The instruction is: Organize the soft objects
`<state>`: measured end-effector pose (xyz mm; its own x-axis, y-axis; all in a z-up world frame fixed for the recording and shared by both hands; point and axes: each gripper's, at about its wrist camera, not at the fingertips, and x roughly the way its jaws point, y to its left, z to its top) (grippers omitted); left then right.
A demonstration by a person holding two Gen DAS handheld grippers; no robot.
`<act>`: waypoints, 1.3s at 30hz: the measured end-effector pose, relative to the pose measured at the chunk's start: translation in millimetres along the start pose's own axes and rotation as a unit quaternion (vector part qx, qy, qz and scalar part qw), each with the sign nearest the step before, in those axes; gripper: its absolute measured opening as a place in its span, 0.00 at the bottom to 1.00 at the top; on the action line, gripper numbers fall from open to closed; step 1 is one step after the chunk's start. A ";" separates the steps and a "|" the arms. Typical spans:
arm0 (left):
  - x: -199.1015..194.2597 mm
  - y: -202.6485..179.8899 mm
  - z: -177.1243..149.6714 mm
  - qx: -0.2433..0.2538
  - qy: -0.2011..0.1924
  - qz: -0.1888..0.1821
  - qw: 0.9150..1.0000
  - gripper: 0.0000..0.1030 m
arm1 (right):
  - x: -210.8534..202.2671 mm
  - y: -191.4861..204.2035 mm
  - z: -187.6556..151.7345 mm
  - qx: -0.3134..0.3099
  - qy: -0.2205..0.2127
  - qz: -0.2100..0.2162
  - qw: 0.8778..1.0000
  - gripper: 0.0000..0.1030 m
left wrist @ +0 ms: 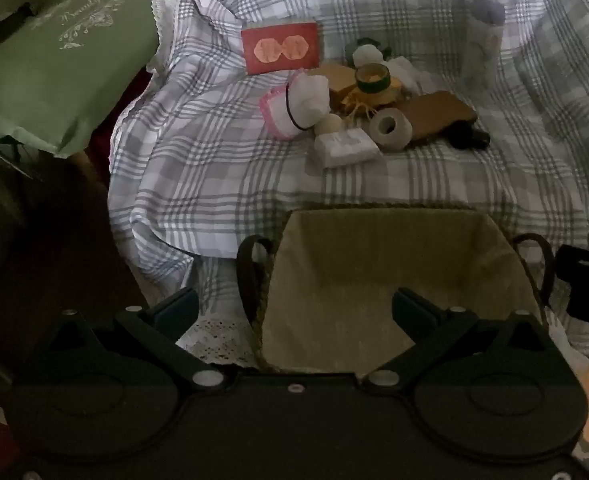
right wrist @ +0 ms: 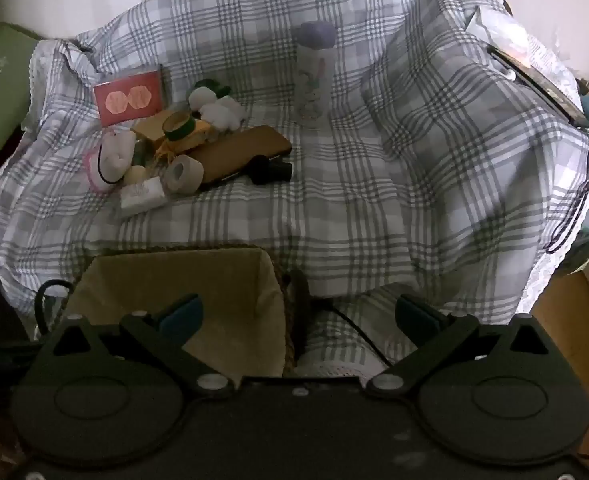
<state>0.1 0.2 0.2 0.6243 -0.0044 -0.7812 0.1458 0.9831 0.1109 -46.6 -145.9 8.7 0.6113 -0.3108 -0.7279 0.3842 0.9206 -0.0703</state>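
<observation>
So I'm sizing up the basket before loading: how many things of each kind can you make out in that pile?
Rolls of tape: 2, green roll, beige roll
White tissue pack: 1
Red flat box: 1
Brown flat case: 1
Cream ball: 1
Total: 6 clear; others overlap, uncountable.

Grey-and-white plaid cloth (right wrist: 374,184) draped over a seat, lined basket (right wrist: 182,280) at its front edge, heap of small items (right wrist: 174,148) behind, tall bottle (right wrist: 314,80) upright.
</observation>
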 end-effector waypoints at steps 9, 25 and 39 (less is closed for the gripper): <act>3.2 5.3 -8.6 -0.003 0.014 -0.005 1.000 0.97 | 0.3 1.7 -3.8 -0.006 0.028 0.010 1.000 1.00; 5.5 4.4 -7.7 -0.007 0.036 0.006 0.999 0.97 | 9.1 10.0 -5.3 -0.009 0.063 0.015 0.998 1.00; 5.9 3.5 -9.7 -0.008 0.039 0.007 0.999 0.97 | 14.5 10.9 -10.7 -0.003 0.074 0.013 0.997 1.00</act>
<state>-3.2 5.4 -10.0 0.5650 0.0230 -0.8248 0.1239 0.9859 0.1124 -40.9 -137.8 -9.9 0.5114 -0.2494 -0.8224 0.3651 0.9294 -0.0548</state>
